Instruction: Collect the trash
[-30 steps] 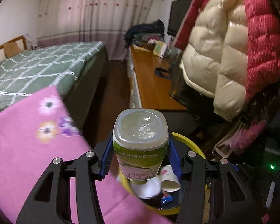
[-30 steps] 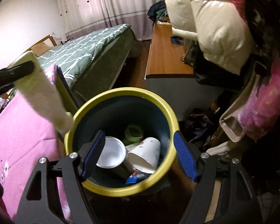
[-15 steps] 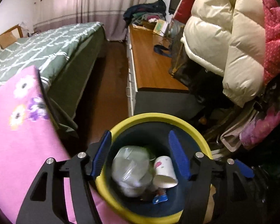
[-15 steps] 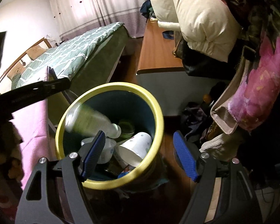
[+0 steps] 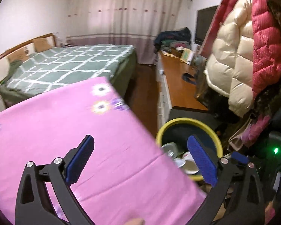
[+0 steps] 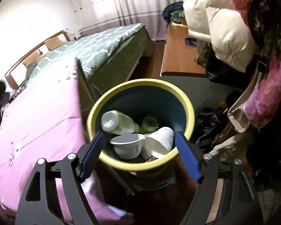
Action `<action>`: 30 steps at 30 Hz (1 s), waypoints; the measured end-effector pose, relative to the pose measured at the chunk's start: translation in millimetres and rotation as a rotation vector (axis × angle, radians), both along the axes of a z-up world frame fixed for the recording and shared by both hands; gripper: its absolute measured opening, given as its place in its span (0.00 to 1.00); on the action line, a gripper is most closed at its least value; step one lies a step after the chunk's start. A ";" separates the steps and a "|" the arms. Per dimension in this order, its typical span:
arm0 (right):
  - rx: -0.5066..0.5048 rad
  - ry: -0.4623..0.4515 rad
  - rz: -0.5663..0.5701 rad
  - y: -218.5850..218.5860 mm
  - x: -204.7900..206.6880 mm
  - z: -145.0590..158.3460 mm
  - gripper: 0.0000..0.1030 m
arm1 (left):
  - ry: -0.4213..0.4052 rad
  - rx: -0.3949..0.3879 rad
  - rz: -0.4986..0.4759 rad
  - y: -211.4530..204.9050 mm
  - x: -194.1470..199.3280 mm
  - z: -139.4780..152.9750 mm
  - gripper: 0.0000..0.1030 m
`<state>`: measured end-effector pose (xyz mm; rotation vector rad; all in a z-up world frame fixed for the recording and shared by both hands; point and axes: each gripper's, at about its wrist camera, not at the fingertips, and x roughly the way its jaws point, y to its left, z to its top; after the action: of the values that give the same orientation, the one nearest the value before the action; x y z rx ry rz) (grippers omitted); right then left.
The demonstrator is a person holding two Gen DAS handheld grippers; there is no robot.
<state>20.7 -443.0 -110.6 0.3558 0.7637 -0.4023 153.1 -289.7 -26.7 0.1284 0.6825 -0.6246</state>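
Note:
A yellow-rimmed blue trash bin stands on the floor beside the pink bedspread. Inside lie a green-labelled plastic bottle, a white tub, a white paper cup and a green lid. My right gripper is open and empty, hovering over the bin's near rim. My left gripper is open and empty above the pink bedspread, with the bin to its right.
A green checked bed lies behind the pink spread. A wooden low cabinet runs along the right wall. Puffy white and red coats hang at the right. Clothes and bags lie on the floor by the bin.
My left gripper let go of the bottle, which fell into the bin. The left gripper then swung left and up over the pink bedspread. The right gripper stayed over the bin.

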 end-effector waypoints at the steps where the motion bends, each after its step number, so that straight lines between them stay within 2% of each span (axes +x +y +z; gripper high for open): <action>1: -0.006 -0.004 0.007 3.4 -2.8 1.5 0.72 | -0.002 0.004 0.025 15.0 -6.5 0.0 0.95; 9: -0.075 -0.052 0.067 41.5 -22.6 26.1 0.74 | -0.035 -0.033 0.215 132.3 -61.0 1.3 0.95; 17: -0.145 -0.103 0.127 82.2 -46.8 46.3 0.76 | -0.076 -0.066 0.384 229.1 -123.1 2.6 0.95; 25: -0.192 -0.150 0.172 107.1 -66.4 59.0 0.78 | -0.114 -0.083 0.486 277.1 -177.4 -1.0 0.95; 30: -0.211 -0.179 0.171 113.5 -73.7 65.7 0.80 | -0.126 -0.066 0.518 290.9 -191.9 0.0 0.95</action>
<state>-53.0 -329.5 -44.8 0.1248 0.5657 -0.2820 -38.8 1.2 -26.8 -0.0702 0.5423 -0.1392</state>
